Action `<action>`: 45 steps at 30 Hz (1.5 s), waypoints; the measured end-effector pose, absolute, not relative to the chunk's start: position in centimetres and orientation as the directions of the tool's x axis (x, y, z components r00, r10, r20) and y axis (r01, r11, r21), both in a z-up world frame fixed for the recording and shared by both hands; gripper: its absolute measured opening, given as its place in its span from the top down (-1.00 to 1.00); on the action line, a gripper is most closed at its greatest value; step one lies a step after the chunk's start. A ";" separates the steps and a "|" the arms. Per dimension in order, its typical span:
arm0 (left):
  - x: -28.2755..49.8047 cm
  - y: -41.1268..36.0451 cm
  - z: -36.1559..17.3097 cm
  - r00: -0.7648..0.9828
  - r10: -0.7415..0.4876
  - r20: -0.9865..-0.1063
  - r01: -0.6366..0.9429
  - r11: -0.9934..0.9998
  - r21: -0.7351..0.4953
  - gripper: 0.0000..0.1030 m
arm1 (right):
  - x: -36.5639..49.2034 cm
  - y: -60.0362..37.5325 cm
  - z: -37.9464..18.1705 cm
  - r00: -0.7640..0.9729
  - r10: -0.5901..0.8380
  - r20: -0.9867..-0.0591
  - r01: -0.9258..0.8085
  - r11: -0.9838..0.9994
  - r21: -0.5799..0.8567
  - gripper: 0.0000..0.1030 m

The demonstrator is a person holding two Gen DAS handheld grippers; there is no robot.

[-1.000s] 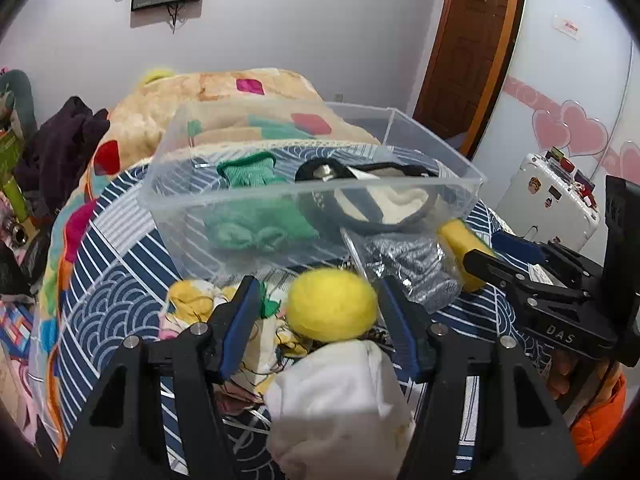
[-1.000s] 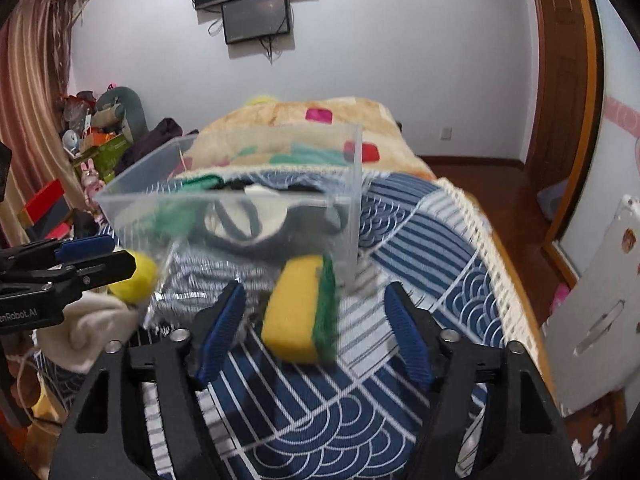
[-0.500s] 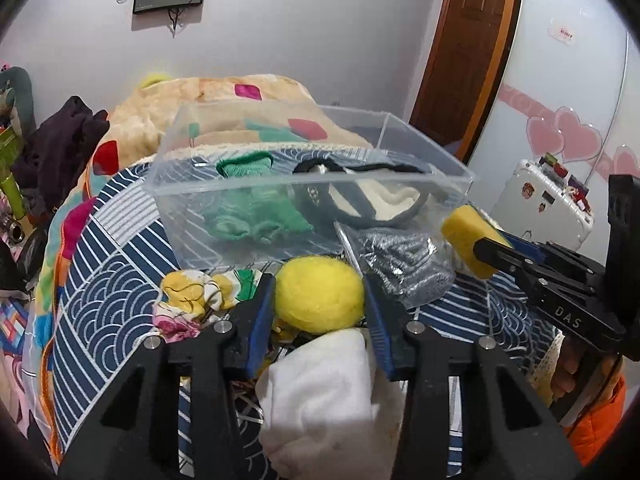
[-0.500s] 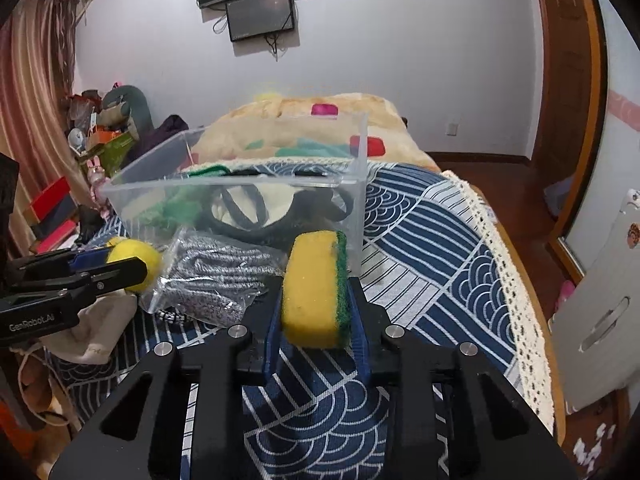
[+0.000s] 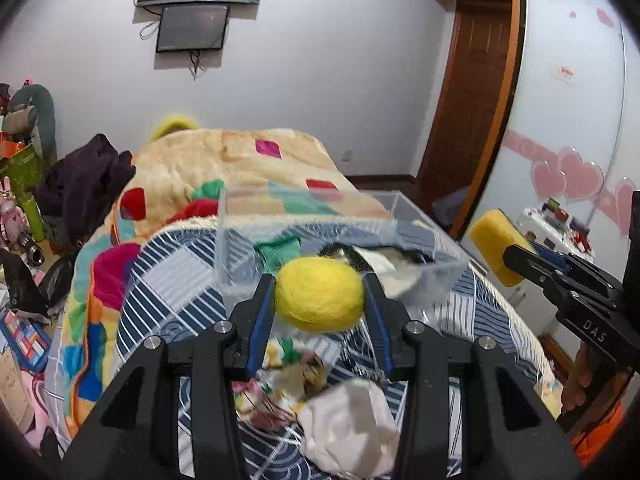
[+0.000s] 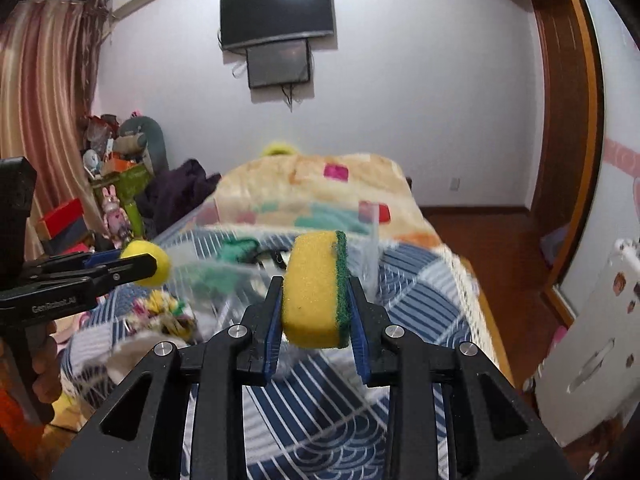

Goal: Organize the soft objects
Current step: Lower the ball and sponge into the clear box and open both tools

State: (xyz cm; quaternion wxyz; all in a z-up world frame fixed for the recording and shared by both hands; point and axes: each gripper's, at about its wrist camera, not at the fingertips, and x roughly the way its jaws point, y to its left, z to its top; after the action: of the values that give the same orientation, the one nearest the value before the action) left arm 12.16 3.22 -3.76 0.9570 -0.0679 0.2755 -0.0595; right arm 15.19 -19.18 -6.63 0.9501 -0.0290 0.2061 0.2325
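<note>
While the left gripper [image 5: 319,294] is clamped on the round yellow felt ball [image 5: 320,294] and the right gripper [image 6: 315,308] on the yellow-green sponge [image 6: 316,290], both raised before the clear plastic box [image 5: 240,248] with some soft things inside, white cloth [image 5: 352,428] waits on the bed.
</note>
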 end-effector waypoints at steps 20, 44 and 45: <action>19.9 4.4 -5.7 0.784 -0.076 -0.616 0.017 0.995 -0.101 0.16 | 22.9 -14.2 -7.8 0.769 0.415 -0.487 -0.462 0.887 0.027 0.47; 19.3 3.4 -4.8 0.800 -0.065 -0.597 0.040 0.998 -0.055 -0.35 | 22.2 -15.0 -7.8 0.776 0.385 -0.500 -0.448 0.894 -0.007 -0.20; 19.0 3.4 -4.6 0.806 -0.062 -0.589 0.039 0.998 -0.052 -0.38 | 21.8 -15.2 -7.5 0.784 0.388 -0.485 -0.447 0.895 -0.006 -0.30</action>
State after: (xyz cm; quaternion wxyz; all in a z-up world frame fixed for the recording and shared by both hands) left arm 18.96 3.43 -4.61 0.9500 -0.0188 0.3107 -0.0265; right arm 21.78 -15.20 -7.47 0.9424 -0.0603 0.2430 0.2216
